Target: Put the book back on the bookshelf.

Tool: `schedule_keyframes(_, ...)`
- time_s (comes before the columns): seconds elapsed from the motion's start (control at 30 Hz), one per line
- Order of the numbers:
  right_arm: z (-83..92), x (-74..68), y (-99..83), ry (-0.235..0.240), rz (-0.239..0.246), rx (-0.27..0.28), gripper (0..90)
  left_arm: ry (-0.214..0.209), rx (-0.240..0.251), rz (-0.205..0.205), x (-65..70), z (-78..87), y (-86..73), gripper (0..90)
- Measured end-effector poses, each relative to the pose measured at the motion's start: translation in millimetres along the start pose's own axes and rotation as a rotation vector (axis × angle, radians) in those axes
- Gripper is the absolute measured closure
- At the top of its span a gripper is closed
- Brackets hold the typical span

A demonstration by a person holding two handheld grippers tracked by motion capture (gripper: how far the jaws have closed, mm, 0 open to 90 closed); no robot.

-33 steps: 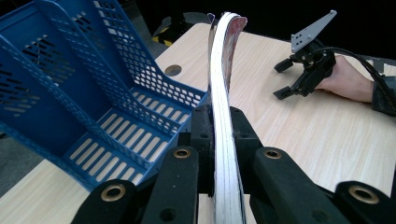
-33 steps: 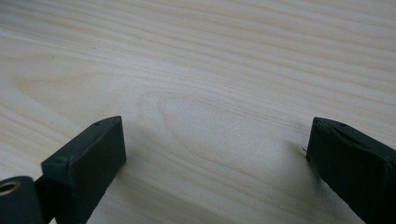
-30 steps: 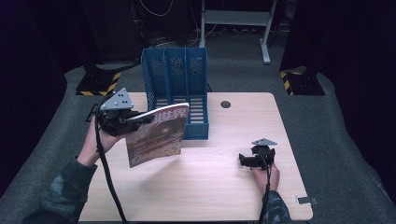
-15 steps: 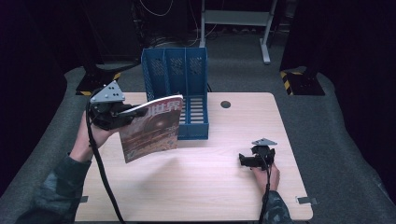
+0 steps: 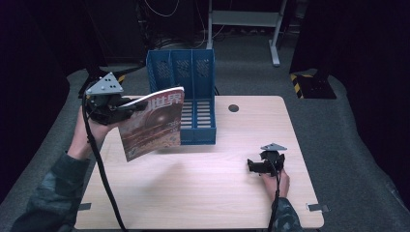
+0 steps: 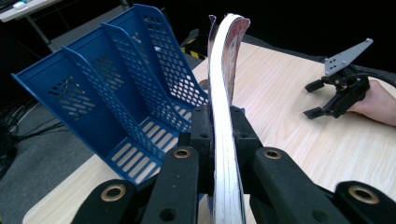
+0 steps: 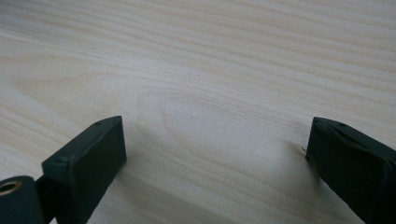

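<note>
My left jaws (image 6: 219, 140) clamped a thin glossy magazine (image 5: 151, 123) headed "世界", spine pointing twelve o'clock; right jaws (image 7: 215, 154) gaped over the bench.

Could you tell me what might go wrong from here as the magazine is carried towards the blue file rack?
The left hand-held gripper pinches the magazine at one edge, so the limp pages could sag or slip. Its free corner might catch a divider of the blue file rack and buckle. The right hand-held gripper rests open on the table, away from the rack.
</note>
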State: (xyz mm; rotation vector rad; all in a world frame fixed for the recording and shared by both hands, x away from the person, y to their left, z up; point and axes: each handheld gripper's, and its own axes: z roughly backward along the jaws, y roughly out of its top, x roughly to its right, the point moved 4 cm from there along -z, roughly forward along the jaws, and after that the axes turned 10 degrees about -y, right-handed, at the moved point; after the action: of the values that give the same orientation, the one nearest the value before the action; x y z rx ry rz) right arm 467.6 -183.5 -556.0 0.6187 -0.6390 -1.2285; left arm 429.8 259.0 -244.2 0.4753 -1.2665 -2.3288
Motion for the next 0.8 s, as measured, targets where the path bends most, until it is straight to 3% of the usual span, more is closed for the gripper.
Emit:
schedule_keyframes(0.33, 0.0, 0.0, 0.0, 0.001, 0.000, 0.001, 4.3, 0.049, 0.020, 0.018, -11.4, 8.1, 8.6, 83.6)
schedule_keyframes(0.8, 0.0, 0.0, 0.1, 0.000, -0.001, 0.002, 4.7, 0.126, 0.039, 0.085, -45.6, 10.6, 11.2, 83.6)
